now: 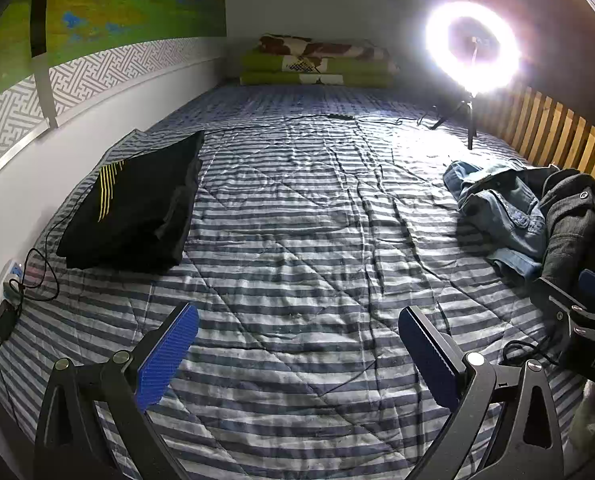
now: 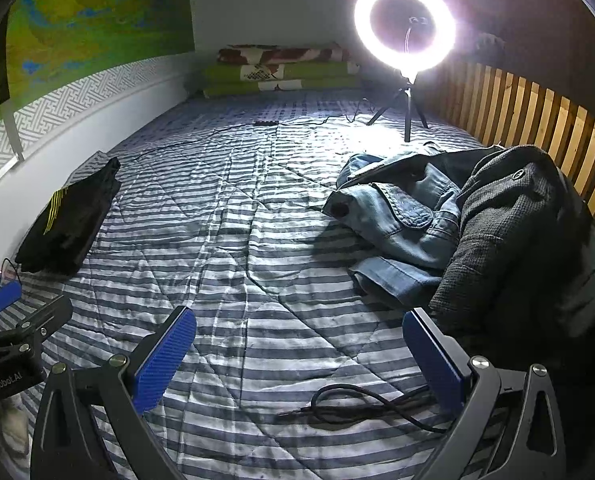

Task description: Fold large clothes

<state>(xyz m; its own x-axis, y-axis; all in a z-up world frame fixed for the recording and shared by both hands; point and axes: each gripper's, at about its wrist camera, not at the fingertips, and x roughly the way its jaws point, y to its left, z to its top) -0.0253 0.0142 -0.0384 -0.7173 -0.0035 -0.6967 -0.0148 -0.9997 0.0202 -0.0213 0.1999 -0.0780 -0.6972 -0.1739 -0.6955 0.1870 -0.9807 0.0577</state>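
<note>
A folded black garment with yellow stripes lies at the left of the striped quilt. On the right lies a crumpled pile: a blue denim jacket partly under a dark grey knit coat. My left gripper hovers open above the bare middle of the quilt, holding nothing. My right gripper is also open and empty, its right finger close to the dark coat's near edge. Each gripper shows at the other view's edge.
A lit ring light on a tripod stands at the far right, its cable running across the quilt. Folded blankets are stacked at the far wall. A wooden slat rail borders the right side. A coiled black cable lies near.
</note>
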